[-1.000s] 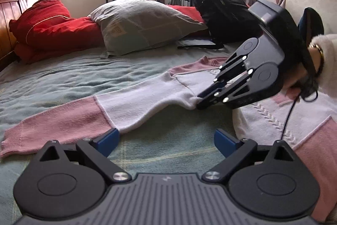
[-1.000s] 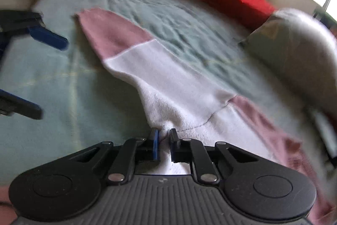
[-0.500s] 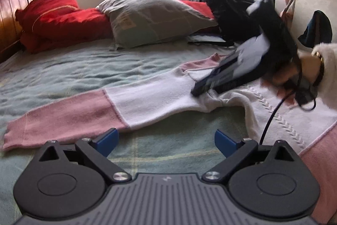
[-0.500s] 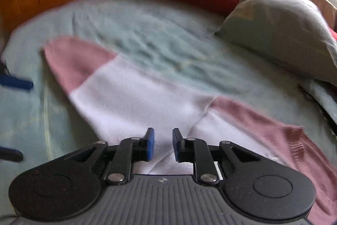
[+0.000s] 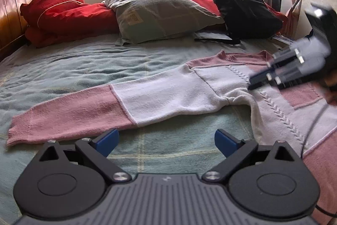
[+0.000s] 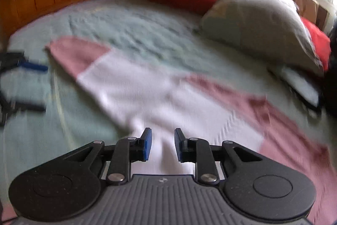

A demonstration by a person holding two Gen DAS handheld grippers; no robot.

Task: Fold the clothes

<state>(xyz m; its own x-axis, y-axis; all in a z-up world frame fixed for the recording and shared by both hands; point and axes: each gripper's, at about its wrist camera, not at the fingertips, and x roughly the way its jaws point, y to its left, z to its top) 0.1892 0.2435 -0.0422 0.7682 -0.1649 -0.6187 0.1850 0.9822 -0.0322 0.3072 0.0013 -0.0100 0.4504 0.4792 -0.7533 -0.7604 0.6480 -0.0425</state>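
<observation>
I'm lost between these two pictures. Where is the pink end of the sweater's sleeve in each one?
Left wrist view: the pink cuff lies at lower left, just ahead of the left claw.
Right wrist view: the cuff is at middle left, blurred, far ahead of the right claw.
Shared landmark: the grey pillow.

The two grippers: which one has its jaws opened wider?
The left gripper: its blue pads stand far apart, while the right gripper shows only a narrow gap.
</observation>
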